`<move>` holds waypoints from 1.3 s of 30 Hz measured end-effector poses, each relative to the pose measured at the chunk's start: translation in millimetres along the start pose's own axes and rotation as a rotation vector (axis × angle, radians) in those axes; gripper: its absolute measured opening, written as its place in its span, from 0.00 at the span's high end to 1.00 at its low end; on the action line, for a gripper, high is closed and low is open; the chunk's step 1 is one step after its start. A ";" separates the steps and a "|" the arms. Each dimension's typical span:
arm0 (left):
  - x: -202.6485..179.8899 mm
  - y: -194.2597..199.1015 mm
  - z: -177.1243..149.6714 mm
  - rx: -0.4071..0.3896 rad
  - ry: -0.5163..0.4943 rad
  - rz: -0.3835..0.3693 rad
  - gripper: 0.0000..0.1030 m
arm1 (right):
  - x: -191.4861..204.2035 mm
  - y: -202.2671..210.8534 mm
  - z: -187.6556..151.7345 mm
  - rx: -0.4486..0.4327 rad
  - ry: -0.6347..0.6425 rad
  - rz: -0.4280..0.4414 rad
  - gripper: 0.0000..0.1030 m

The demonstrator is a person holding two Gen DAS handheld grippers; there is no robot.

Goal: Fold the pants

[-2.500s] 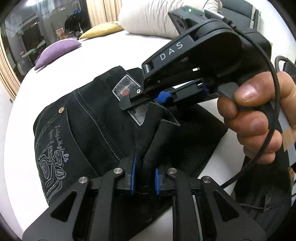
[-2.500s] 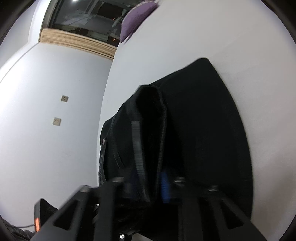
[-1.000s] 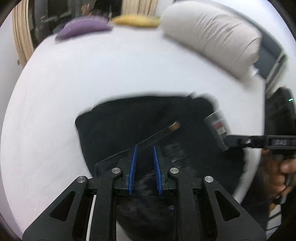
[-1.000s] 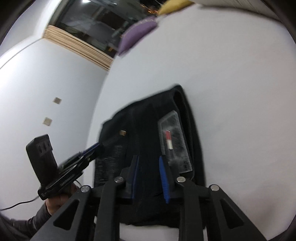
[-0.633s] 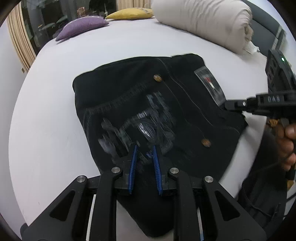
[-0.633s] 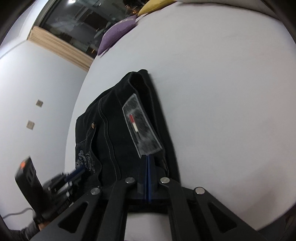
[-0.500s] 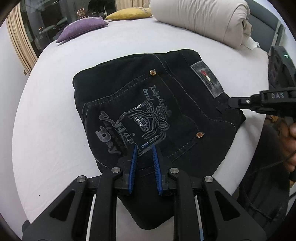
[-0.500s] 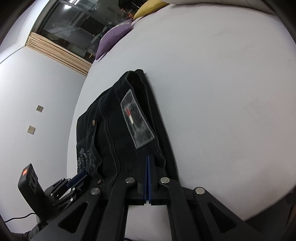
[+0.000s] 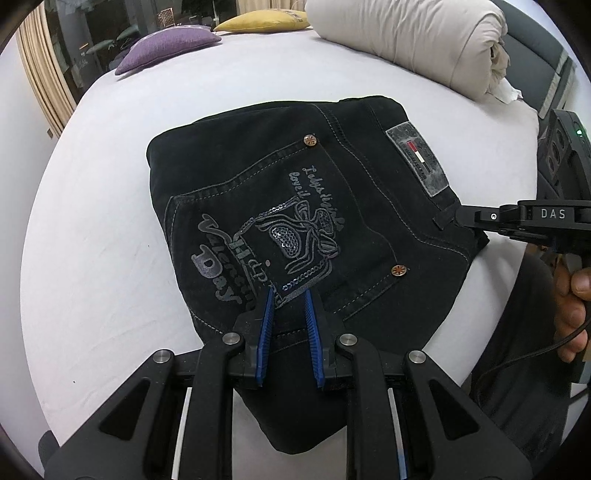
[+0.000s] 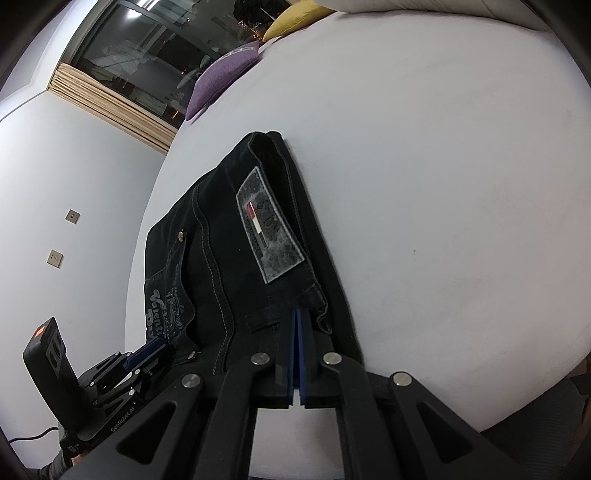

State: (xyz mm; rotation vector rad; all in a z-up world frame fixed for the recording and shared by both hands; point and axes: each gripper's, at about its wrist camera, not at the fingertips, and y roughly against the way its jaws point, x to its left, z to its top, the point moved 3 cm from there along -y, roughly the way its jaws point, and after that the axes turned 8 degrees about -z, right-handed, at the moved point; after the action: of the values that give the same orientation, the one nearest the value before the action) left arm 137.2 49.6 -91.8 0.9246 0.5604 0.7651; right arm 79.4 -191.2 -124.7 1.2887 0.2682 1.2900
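Observation:
The black pants (image 9: 295, 221) lie folded in a flat packet on the white bed (image 9: 92, 240), back pocket with embroidery facing up and a grey label patch (image 9: 417, 162) by the waistband. My left gripper (image 9: 289, 291) hovers over the near edge of the pocket, its blue pads a little apart with nothing between them. The right gripper (image 9: 460, 218) comes in from the right, its tip at the waistband corner by a belt loop. In the right wrist view the right gripper (image 10: 296, 312) is shut and empty over the pants (image 10: 221, 277); the left gripper (image 10: 147, 350) shows low left.
A purple cushion (image 9: 166, 46), a yellow cushion (image 9: 258, 18) and a rolled beige duvet (image 9: 406, 40) lie along the far side of the bed. A hand (image 9: 570, 295) holds the right tool past the bed's right edge. A dark window (image 10: 166, 55) sits behind.
Both grippers have let go of the raised fold, and the pants now lie flat. The right jaws have closed empty. Both tools have drawn back toward the packet's near edges and stopped.

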 end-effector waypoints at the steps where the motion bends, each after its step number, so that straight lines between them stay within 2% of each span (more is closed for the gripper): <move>1: 0.0 0.3 -0.1 0.000 0.000 -0.001 0.83 | 0.3 0.2 -0.3 -0.003 0.001 -0.001 1.00; 7: 0.6 1.8 0.4 0.002 0.001 -0.009 0.83 | 4.0 4.1 0.9 -0.008 0.020 -0.005 0.97; 9: 2.1 4.5 1.5 0.006 0.002 -0.024 0.83 | 9.4 14.1 4.7 -0.019 0.042 0.022 0.77; 11: 7.6 14.2 3.8 0.001 0.036 -0.054 0.83 | 13.8 27.7 10.4 -0.059 0.052 0.023 0.31; 12: 13.1 24.4 4.9 -0.015 0.065 -0.065 0.82 | 15.4 35.9 14.9 -0.094 0.068 0.012 0.25; 13: 18.3 33.2 5.7 -0.036 0.082 -0.062 0.78 | 16.3 41.9 20.1 -0.114 0.085 0.014 0.23; 14: 27.3 43.7 7.1 -0.063 0.104 -0.050 0.61 | 15.8 44.8 25.2 -0.119 0.095 0.018 0.23; 15: 34.9 48.7 8.4 -0.075 0.128 -0.042 0.24 | 14.0 44.5 31.8 -0.115 0.100 0.017 0.23; 16: 43.3 52.9 9.6 -0.087 0.155 -0.036 0.09 | 12.0 41.7 36.9 -0.106 0.101 0.013 0.23; 17: 52.2 56.3 10.9 -0.105 0.180 -0.029 0.01 | 10.2 37.6 41.3 -0.093 0.101 0.007 0.23; 18: 62.0 55.7 12.1 -0.109 0.205 -0.019 0.01 | 8.6 31.7 45.8 -0.075 0.102 0.005 0.23; 20: 75.7 44.6 13.0 -0.069 0.245 -0.020 0.01 | 6.6 18.7 52.9 -0.038 0.097 0.027 0.24; 23: 94.1 18.7 12.4 -0.012 0.370 -0.161 0.01 | 2.1 -3.1 61.9 0.017 0.069 0.040 0.24; 28: 102.3 -11.0 20.2 0.029 0.448 -0.302 0.05 | 2.3 -31.2 65.3 0.082 0.038 0.087 0.27; 31: 103.3 -26.8 24.5 0.053 0.459 -0.336 0.17 | 5.5 -40.3 69.3 0.091 0.032 0.109 0.27; 33: 105.7 -33.9 28.5 0.056 0.468 -0.352 0.44 | 8.2 -47.9 72.0 0.113 0.022 0.126 0.34; 36: 111.3 -37.0 31.4 0.061 0.502 -0.385 0.56 | 17.2 -55.9 71.8 0.134 0.059 0.086 0.48; 39: 111.1 -35.1 31.5 0.053 0.491 -0.389 0.63 | 25.7 -53.3 68.3 0.123 0.087 0.037 0.60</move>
State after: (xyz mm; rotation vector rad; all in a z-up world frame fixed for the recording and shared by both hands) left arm 239.5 107.9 -118.2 0.6424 1.1595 0.6218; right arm 169.4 -194.8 -131.0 1.3480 0.3925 1.3808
